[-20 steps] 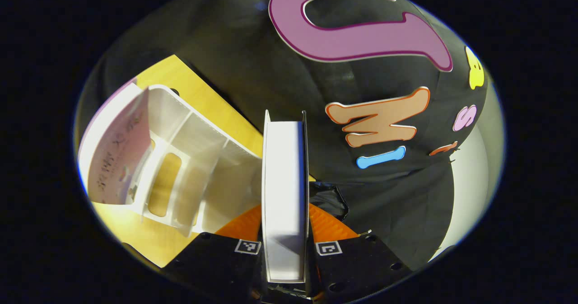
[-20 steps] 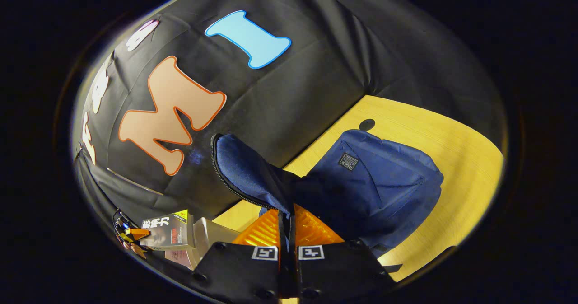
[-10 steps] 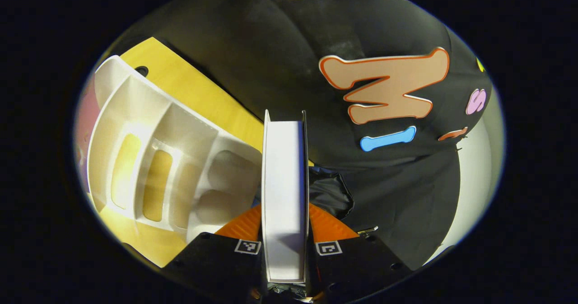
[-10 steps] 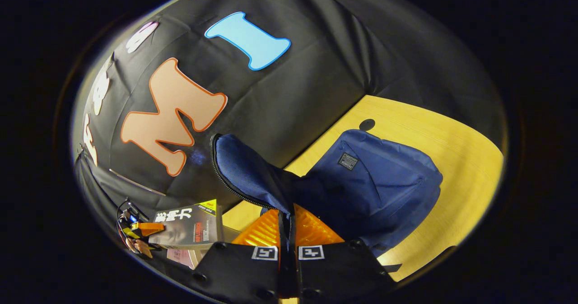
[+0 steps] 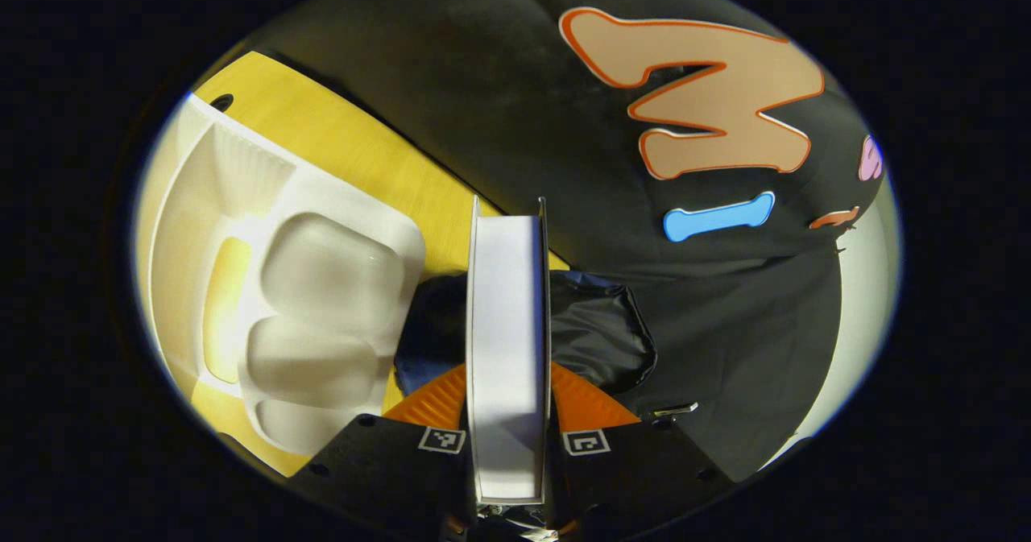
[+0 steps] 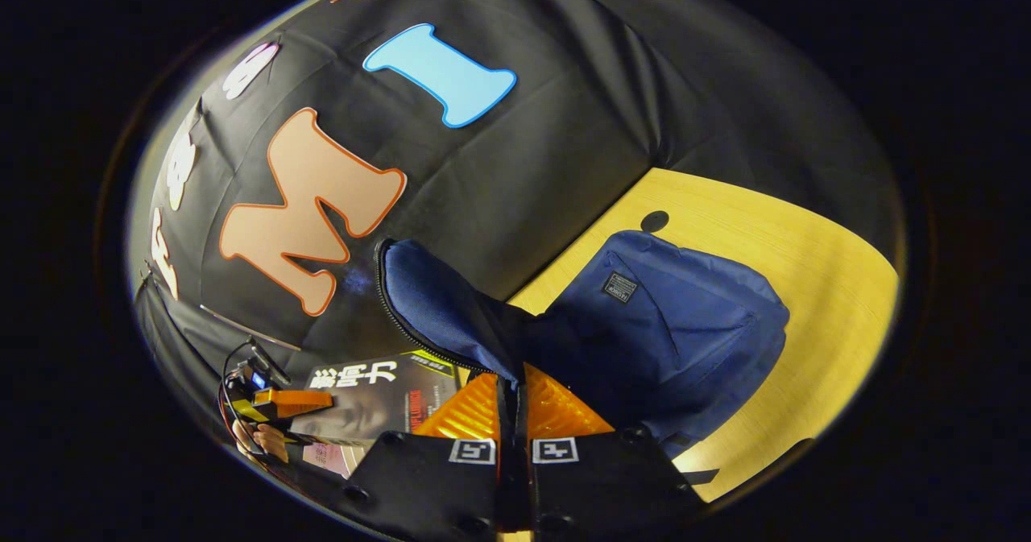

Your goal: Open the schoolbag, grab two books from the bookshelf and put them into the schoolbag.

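My left gripper (image 5: 509, 377) is shut on a thick book (image 5: 507, 300), held upright with its white page edge facing the camera. Just behind the book lies the dark mouth of the schoolbag (image 5: 602, 334). In the right gripper view, the blue schoolbag (image 6: 685, 324) rests on the yellow table. My right gripper (image 6: 513, 385) is shut on its zippered flap (image 6: 443, 304), holding it lifted. The dark-covered book (image 6: 378, 393) comes in at lower left, next to the flap, held by the left gripper (image 6: 278, 403) with a hand (image 6: 256, 441) behind it.
The white plastic bookshelf (image 5: 266, 284) stands on the yellow table (image 5: 362, 155) to the left of the held book. The black cloth wall rises right behind the table. A round hole (image 6: 654, 221) marks the tabletop beyond the bag.
The left gripper has carried the book away from the shelf toward the bag; the bag's mouth has come into its view. In the right gripper view the book has closed in on the held flap.
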The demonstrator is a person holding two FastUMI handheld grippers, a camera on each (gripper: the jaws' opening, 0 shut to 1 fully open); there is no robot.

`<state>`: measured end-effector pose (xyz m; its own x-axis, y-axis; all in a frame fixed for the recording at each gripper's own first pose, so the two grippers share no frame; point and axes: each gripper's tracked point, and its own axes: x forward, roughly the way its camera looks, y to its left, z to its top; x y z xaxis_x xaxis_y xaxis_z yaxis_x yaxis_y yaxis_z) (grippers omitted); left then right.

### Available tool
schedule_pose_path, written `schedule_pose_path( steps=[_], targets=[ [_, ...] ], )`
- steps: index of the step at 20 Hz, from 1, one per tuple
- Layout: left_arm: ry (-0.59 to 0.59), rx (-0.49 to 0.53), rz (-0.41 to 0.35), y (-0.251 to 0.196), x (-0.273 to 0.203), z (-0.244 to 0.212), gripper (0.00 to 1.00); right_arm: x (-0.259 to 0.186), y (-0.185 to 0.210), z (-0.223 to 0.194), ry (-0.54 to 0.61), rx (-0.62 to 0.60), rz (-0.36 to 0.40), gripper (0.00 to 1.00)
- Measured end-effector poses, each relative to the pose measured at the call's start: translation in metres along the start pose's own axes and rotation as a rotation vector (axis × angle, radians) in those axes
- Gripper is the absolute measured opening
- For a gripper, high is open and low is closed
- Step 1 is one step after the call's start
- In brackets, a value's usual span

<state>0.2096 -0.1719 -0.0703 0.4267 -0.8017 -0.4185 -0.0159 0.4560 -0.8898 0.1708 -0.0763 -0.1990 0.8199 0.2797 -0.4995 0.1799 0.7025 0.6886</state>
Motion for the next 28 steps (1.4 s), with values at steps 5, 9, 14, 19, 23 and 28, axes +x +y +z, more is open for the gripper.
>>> schedule_pose_path(
  steps=[5, 9, 14, 19, 23, 28],
  targets=[
    [0.059, 0.025, 0.035, -0.002, 0.037, -0.022, 0.3, 0.0, 0.001, -0.001, 0.004, 0.011, 0.005, 0.05],
    [0.083, 0.026, 0.065, 0.002, 0.06, -0.032, 0.31, 0.002, 0.002, -0.002, 0.005, 0.002, 0.009, 0.03],
    [0.101, 0.021, 0.08, 0.008, 0.092, -0.044, 0.3, 0.0, 0.003, -0.001, 0.001, 0.003, 0.015, 0.04],
    [0.114, 0.01, 0.047, 0.003, 0.121, -0.06, 0.3, 0.001, 0.003, -0.002, -0.004, -0.002, 0.03, 0.03],
    [0.117, -0.009, 0.025, -0.001, 0.146, -0.071, 0.31, -0.001, 0.004, 0.0, -0.008, 0.0, 0.038, 0.03],
    [0.127, -0.038, 0.013, -0.001, 0.176, -0.089, 0.3, 0.001, 0.005, -0.004, -0.007, 0.001, 0.05, 0.03]
  ],
)
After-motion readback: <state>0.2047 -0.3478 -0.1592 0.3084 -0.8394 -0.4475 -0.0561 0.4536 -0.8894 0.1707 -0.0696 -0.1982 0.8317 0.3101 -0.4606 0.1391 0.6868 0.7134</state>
